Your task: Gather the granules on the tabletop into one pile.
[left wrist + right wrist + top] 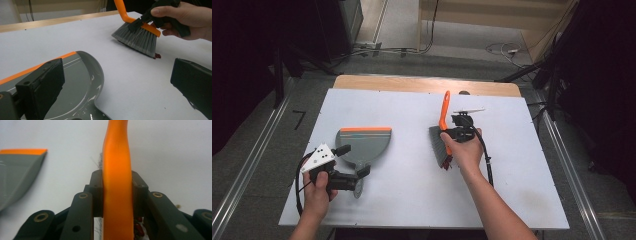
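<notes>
**A:** Brush point(441, 142), grey-bristled with an orange handle, stands toward the right half of the white tabletop point(412, 200), nearer the far edge than the near one. The right gripper point(455, 133) has its jaws clamped on the orange handle, seen pinched tight between both pads in the right gripper view. The handle's long axis runs away from the person toward the far edge.

**B:** Where is the dustpan?

**A:** Dustpan point(362, 142), grey with an orange lip, lies on the left half of the tabletop, well apart from the brush. Its handle points toward the near edge. The left gripper point(353, 174) sits at that handle with its jaws spread wide; its own view shows the pan's edge between them, neither pad pressing on it.

**B:** What does the next move depend on?

**A:** Small dark red bits point(157, 55) lie just at the near end of the bristles. The dustpan lies to the left of the brush, so a sweep would run leftward across the tabletop.

**B:** Anything unclear?

**A:** The red bits are tiny and partly hidden under the bristles; possibly beans, I cannot tell
</notes>
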`<state>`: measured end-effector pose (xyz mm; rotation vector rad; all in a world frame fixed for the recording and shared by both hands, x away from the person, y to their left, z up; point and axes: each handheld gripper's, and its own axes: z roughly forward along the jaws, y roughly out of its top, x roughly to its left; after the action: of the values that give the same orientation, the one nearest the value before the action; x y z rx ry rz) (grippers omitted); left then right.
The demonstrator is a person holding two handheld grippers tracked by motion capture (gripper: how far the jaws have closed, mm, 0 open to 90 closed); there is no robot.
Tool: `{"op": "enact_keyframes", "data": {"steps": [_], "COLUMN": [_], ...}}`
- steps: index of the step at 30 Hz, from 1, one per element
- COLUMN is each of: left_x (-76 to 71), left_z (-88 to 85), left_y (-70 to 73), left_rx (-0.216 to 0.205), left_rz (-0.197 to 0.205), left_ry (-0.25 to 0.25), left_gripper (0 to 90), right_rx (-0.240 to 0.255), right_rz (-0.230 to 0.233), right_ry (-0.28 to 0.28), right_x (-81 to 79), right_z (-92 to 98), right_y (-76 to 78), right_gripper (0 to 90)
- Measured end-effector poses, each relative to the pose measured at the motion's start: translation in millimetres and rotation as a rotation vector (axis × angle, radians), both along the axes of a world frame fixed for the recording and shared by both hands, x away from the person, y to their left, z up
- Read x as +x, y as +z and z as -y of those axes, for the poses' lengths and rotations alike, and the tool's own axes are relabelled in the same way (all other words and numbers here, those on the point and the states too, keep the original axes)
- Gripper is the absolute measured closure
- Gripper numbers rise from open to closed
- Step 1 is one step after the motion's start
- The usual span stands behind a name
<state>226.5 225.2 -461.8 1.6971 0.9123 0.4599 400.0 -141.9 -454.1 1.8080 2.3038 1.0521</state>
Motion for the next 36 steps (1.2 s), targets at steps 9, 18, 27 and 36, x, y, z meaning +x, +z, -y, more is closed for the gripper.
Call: {"op": "enact_keyframes", "data": {"steps": [9, 18, 27, 36], "left_x": [0.5, 1.5, 0.9, 0.3], "left_z": [1.6, 2.8, 1.2, 2.1], "left_y": [-0.3, -1.8, -2.7, -2.3], "left_rx": [0.004, 0.007, 0.011, 0.011], "left_rz": [0.000, -0.005, -0.009, -0.007], "left_ry": [-0.003, -0.003, -0.002, -0.002], "left_gripper": [0.0, 0.0, 0.0, 0.0], "right_rx": [-0.042, -0.482, -0.667, -0.593], "right_rz": [0.142, 0.535, 0.555, 0.539], "right_ry": [0.069, 0.525, 0.770, 0.897], "right_x": [7.5, 34.5, 37.8, 16.2], "right_z": [5.7, -9.3, -34.4, -23.1], "right_y": [43.7, 39.0, 1.6, -2.1], "right_gripper": [68.5, 68.7, 68.8, 68.6]}}
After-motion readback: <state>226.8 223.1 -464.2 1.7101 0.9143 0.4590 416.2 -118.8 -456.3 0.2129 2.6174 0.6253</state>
